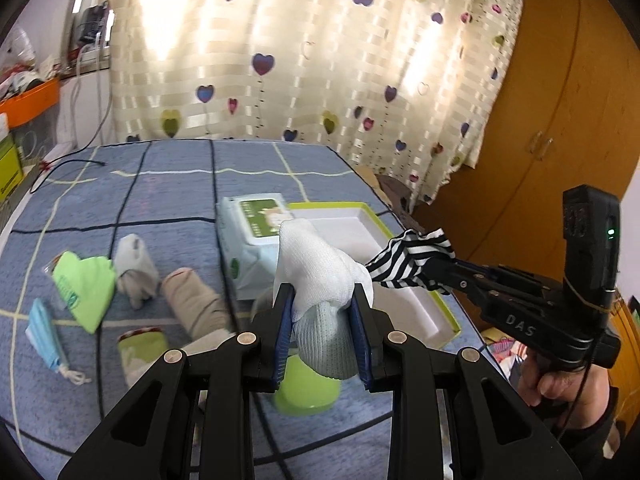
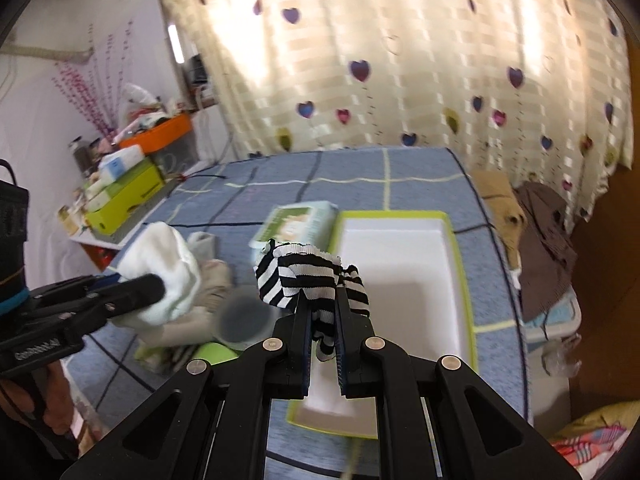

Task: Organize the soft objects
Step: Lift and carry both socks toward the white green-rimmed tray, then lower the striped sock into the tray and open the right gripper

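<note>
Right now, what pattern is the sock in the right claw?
Black and white stripes on the sock, clearest in right wrist view.

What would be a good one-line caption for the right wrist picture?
Right gripper carries a striped sock toward the white tray on the bed.
</note>
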Tool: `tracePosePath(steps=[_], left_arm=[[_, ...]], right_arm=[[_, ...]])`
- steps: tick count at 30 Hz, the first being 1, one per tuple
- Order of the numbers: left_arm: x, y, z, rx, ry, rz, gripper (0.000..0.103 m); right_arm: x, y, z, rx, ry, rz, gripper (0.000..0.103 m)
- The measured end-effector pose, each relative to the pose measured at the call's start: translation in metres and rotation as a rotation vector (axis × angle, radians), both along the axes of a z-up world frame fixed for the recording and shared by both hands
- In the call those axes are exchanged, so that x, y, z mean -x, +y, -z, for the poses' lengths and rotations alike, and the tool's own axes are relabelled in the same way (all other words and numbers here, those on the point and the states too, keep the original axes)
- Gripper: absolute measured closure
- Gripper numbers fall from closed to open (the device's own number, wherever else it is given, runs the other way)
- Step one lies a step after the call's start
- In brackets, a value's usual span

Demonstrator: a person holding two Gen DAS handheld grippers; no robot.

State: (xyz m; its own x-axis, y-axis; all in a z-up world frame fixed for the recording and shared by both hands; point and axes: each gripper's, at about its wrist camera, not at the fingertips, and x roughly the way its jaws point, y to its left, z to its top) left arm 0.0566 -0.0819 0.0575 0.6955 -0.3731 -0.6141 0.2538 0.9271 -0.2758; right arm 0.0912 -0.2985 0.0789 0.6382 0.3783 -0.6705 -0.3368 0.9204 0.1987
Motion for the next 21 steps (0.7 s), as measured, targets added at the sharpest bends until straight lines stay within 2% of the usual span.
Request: tracePosePath(steps=[12,18,20,21], left_arm=[[-0.026,-0.045,0.019,-0.028,0.06,0.076,0.075],[-0.04,-0.069,0.03,-0.044,0.094,0.112,0.075],[-0.044,-0.076,0.034,-0.049,0.105,0.121,0.074],[-0.046,-0.078,0.037,-0.051,0.111,0.125,0.074]], right_arm=[[-0.024,-0.042,0.046,0.049,0.092,0.096,0.093],[-0.03,-0.053,0.07,0.077,0.15,0.105,0.093],[-0.029,-0.054,0.076,0.087,0.175,0.088,0.088],[-0.027,-0.054,0.078,0.094,0.18,0.083,0.079]])
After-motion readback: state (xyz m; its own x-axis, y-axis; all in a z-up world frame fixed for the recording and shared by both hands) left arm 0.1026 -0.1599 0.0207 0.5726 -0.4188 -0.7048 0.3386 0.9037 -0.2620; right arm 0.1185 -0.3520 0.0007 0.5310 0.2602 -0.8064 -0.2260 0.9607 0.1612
